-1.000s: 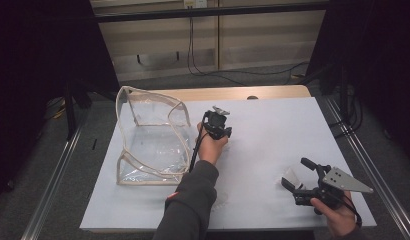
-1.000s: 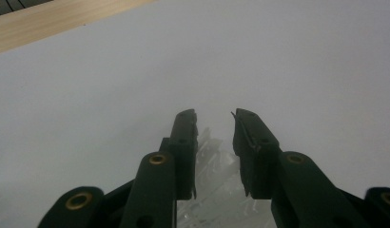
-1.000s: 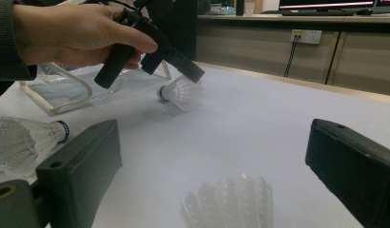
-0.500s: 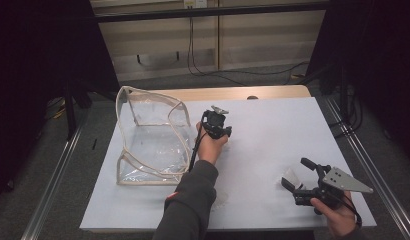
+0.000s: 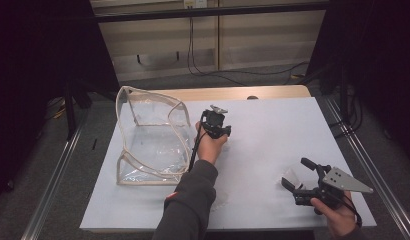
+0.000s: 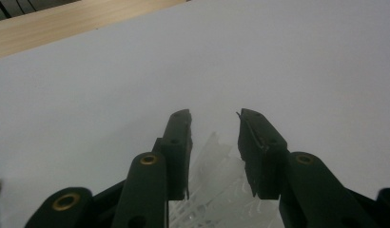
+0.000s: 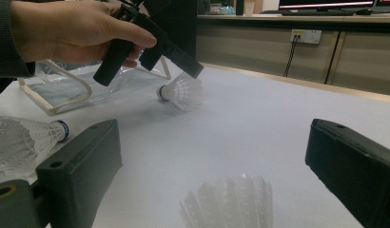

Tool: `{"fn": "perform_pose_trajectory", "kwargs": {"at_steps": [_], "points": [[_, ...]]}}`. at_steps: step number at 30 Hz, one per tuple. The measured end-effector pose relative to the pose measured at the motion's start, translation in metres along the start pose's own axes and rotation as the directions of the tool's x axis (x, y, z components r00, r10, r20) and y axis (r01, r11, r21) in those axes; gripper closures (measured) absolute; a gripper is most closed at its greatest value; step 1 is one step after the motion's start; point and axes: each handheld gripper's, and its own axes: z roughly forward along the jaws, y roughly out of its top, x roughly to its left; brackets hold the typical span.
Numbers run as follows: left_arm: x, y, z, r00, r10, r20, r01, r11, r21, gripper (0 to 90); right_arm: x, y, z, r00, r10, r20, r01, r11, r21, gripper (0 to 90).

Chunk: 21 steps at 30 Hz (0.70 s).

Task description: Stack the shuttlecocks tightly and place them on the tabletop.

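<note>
Three white feathered shuttlecocks lie on the matte white tabletop (image 5: 273, 130). The left gripper (image 6: 214, 124) has one shuttlecock (image 7: 181, 91) between its narrowly parted jaws, which have just been opening; contact cannot be told. The right gripper (image 7: 212, 156) at 4 o'clock — jaws wide — frames a second (image 7: 229, 204); the third (image 7: 22, 140) lies beside it. One clear, cream-trimmed plastic bag (image 5: 150, 135) stands at 9 o'clock. Neither hand has moved.

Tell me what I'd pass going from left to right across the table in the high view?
Clear plastic bag → left gripper in the person's hand, over a shuttlecock → shuttlecock → right gripper, jaws wide open around that shuttlecock, at the table's near right corner.
</note>
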Motion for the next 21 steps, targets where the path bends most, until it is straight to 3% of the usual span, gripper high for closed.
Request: {"fn": "perform_pose_trajectory", "kwargs": {"at_steps": [21], "points": [[0.0009, 0.0006, -0.0019, 0.9999, -0.011, -0.011, 0.011, 0.9999, -0.01, 62.1, 0.0002, 0.0, 0.0, 1.0, -0.001, -0.001, 0.001, 1.0, 0.002, 4.1]]}}
